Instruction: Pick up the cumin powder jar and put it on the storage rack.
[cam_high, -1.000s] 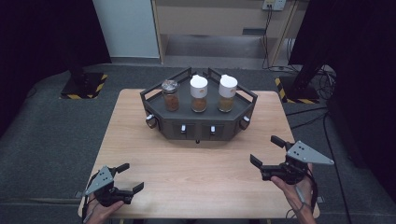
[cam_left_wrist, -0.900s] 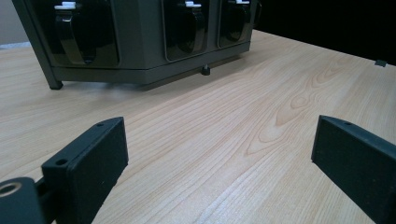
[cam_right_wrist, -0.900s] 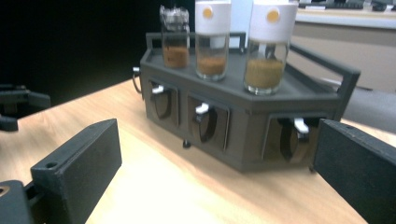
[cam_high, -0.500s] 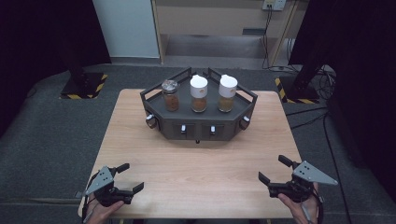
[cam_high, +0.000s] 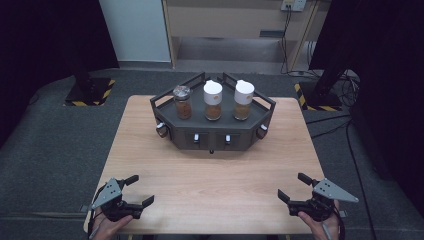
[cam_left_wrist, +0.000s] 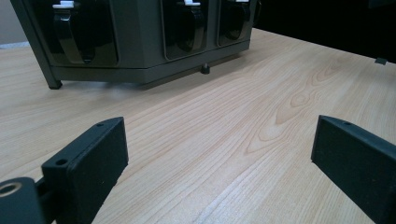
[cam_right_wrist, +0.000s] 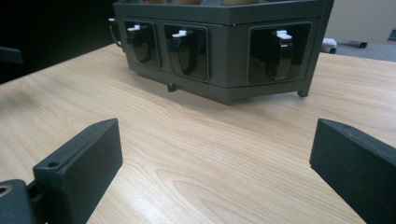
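Here, three capped spice jars (cam_high: 212, 100) stand upright atop the dark rack (cam_high: 212, 135).

rack (cam_high: 212, 140): dark grey; table (cam_high: 210, 185): pale woodgrain; tongs (cam_high: 295, 187): black

No text, label, brand or number can be read on the jars (cam_high: 212, 100), the rack (cam_high: 215, 137) or elsewhere.
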